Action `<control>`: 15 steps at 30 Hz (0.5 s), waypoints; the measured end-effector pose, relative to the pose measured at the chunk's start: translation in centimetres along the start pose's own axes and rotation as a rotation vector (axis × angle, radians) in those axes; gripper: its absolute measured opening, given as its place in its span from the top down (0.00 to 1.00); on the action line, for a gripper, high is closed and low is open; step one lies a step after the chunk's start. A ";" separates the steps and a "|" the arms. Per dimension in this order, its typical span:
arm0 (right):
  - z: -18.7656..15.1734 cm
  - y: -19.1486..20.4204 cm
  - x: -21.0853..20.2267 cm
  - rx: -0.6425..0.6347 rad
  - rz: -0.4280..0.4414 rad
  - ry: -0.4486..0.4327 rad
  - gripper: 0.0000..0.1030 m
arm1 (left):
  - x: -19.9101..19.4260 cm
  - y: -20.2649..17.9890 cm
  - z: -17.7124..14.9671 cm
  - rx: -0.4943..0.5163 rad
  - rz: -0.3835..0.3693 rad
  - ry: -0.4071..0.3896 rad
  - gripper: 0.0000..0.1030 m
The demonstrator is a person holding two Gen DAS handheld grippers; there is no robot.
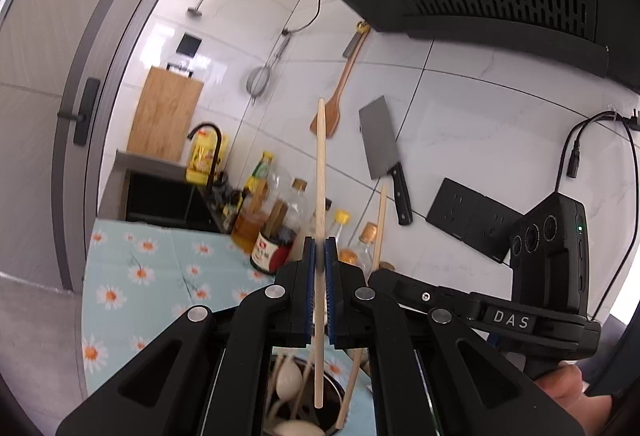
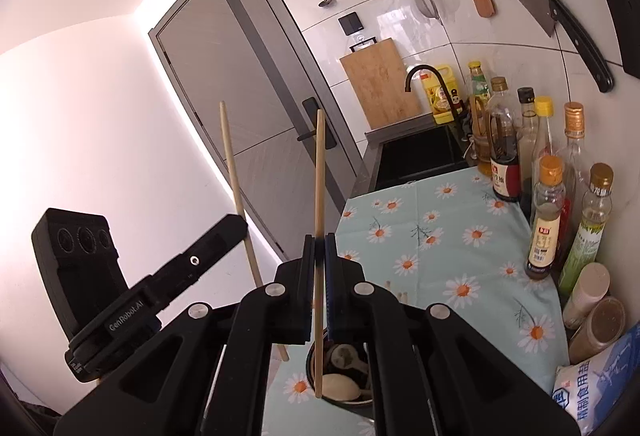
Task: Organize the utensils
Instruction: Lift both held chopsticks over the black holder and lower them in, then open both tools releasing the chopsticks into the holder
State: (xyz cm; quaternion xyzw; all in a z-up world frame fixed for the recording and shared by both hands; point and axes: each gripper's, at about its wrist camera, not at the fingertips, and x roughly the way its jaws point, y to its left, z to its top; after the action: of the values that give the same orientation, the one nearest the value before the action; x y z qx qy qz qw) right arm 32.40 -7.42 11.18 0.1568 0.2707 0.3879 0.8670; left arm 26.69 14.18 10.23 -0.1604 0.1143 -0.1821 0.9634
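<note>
My left gripper (image 1: 319, 250) is shut on a wooden chopstick (image 1: 320, 172) held upright, its lower tip over a metal utensil cup (image 1: 334, 396) that holds white spoons (image 1: 290, 380). My right gripper (image 2: 319, 246) is shut on a second wooden chopstick (image 2: 319, 172), also upright, its lower end over the same cup (image 2: 312, 368) with a white spoon (image 2: 340, 386) inside. The left gripper (image 2: 224, 232) with its chopstick (image 2: 236, 188) shows at the left of the right wrist view. The right gripper's chopstick (image 1: 380, 224) shows in the left wrist view.
The counter has a daisy-print cloth (image 2: 440, 236). Bottles of oil and sauce (image 2: 548, 212) stand along the wall, with a salt bag (image 2: 600, 388). A cleaver (image 1: 380, 140), wooden spatula (image 1: 336, 104) and strainer hang on the tiled wall. A sink (image 2: 420, 156) and cutting board (image 2: 380, 84) lie beyond.
</note>
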 end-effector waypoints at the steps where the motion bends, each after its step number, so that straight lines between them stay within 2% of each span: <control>1: 0.1 -0.1 0.1 -0.005 -0.004 -0.002 0.94 | 0.1 0.0 0.0 0.008 -0.002 -0.005 0.96; 8: -0.2 -1.2 0.9 -0.019 -0.021 -0.027 0.94 | 1.8 1.3 -1.5 0.005 -0.003 0.002 0.96; 15: -2.0 -2.7 2.4 -0.009 -0.050 -0.003 0.94 | 3.1 3.0 -4.5 -0.008 0.015 0.041 0.96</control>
State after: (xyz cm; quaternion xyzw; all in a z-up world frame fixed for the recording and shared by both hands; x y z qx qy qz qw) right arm 34.08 -7.23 7.43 0.1468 0.2714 0.3670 0.8776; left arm 29.15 14.41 4.54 -0.1594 0.1359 -0.1779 0.9615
